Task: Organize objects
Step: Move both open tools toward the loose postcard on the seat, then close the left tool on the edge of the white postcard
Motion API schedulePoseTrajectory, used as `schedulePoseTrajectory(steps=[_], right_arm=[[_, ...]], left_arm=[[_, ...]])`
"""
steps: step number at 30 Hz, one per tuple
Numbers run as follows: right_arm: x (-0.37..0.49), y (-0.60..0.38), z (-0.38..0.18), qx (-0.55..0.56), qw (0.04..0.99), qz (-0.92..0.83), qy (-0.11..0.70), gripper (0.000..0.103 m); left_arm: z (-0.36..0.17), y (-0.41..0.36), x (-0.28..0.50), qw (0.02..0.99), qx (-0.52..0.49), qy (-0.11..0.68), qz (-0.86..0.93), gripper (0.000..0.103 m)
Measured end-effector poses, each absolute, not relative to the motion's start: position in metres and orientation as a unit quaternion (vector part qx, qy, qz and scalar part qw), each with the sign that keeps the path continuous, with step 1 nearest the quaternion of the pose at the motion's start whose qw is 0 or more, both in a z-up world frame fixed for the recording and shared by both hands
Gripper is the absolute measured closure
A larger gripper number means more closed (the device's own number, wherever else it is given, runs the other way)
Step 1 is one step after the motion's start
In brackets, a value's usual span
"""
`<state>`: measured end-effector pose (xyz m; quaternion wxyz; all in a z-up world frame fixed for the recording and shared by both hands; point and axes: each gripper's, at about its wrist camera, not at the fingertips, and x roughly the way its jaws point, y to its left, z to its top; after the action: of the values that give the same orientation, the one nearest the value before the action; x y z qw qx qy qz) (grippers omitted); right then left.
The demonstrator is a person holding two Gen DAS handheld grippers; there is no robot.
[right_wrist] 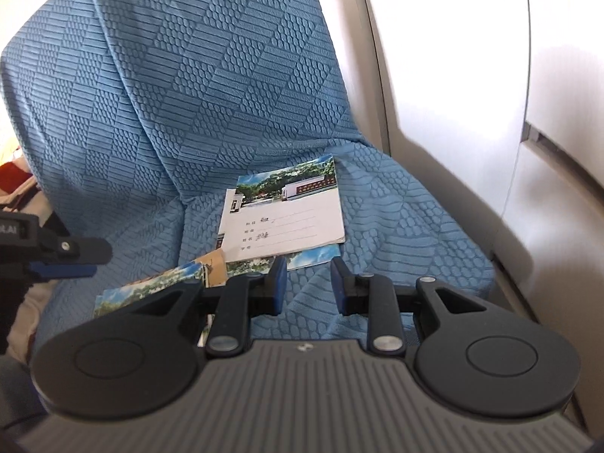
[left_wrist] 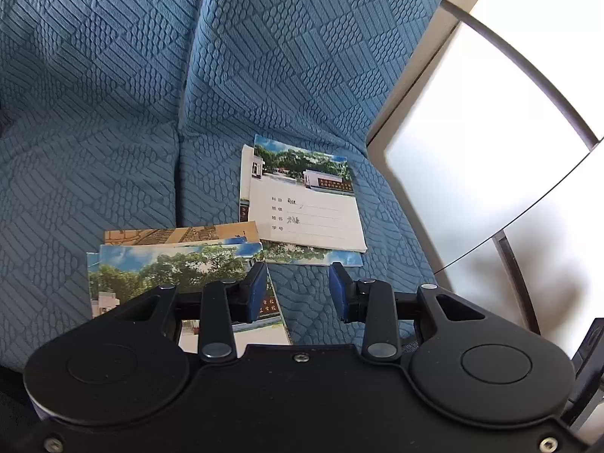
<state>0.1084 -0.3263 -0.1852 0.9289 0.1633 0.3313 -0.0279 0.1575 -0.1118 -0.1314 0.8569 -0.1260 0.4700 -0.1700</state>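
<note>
- Your left gripper (left_wrist: 298, 288) hangs over the front of the blue sofa seat (left_wrist: 113, 173) with its jaws a moderate gap apart and nothing between the blue pads (left_wrist: 256, 294); only bare cover fabric shows in the gap.
- Your right gripper (right_wrist: 307, 287) is set much the same, jaws partly apart, empty, pointing down at the seat cover.
- The top notebook (left_wrist: 307, 204), white with a photo band of trees and a gate and handwritten lines, lies flat on the right seat cushion near the backrest. It rests on another booklet (left_wrist: 313, 256) whose sky-and-trees cover pokes out along its near edge.
- A second, fanned pile sits just left of that: a tree-photo booklet (left_wrist: 170, 264) on top, a tan one (left_wrist: 181, 234) peeking out behind it. The left finger of your left gripper stands in front of this pile's right edge; whether it touches, you cannot tell.
- In the right wrist view, your left gripper (right_wrist: 71, 260) shows at the left edge, above the fanned pile (right_wrist: 151, 287).
- A pale panel (left_wrist: 472, 151) stands beside the sofa on the right.
</note>
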Motion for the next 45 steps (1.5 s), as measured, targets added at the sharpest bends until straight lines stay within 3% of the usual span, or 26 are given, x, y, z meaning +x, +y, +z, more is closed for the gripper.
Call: schedulePoseTrajectory(steps=[11, 17, 27, 32, 45], right_arm=[[0.166, -0.335, -0.215, 0.233, 0.915, -0.06, 0.325, 0.074], [0.196, -0.344, -0.252, 0.256, 0.9, -0.068, 0.346, 0.074], [0.235, -0.348, -0.283, 0.235, 0.899, -0.054, 0.367, 0.074], [0.244, -0.354, -0.289, 0.241, 0.896, -0.049, 0.37, 0.079], [0.246, -0.361, -0.288, 0.281, 0.89, -0.046, 0.355, 0.08]], left_arm=[[-0.176, -0.128, 0.211, 0.831, -0.16, 0.502, -0.177, 0.072], [-0.198, -0.131, 0.249, 0.823, -0.157, 0.518, -0.172, 0.079], [-0.241, -0.13, 0.312, 0.801, -0.179, 0.548, -0.162, 0.084], [-0.26, -0.132, 0.335, 0.789, -0.189, 0.563, -0.158, 0.084], [-0.282, -0.147, 0.358, 0.793, -0.171, 0.568, -0.138, 0.082]])
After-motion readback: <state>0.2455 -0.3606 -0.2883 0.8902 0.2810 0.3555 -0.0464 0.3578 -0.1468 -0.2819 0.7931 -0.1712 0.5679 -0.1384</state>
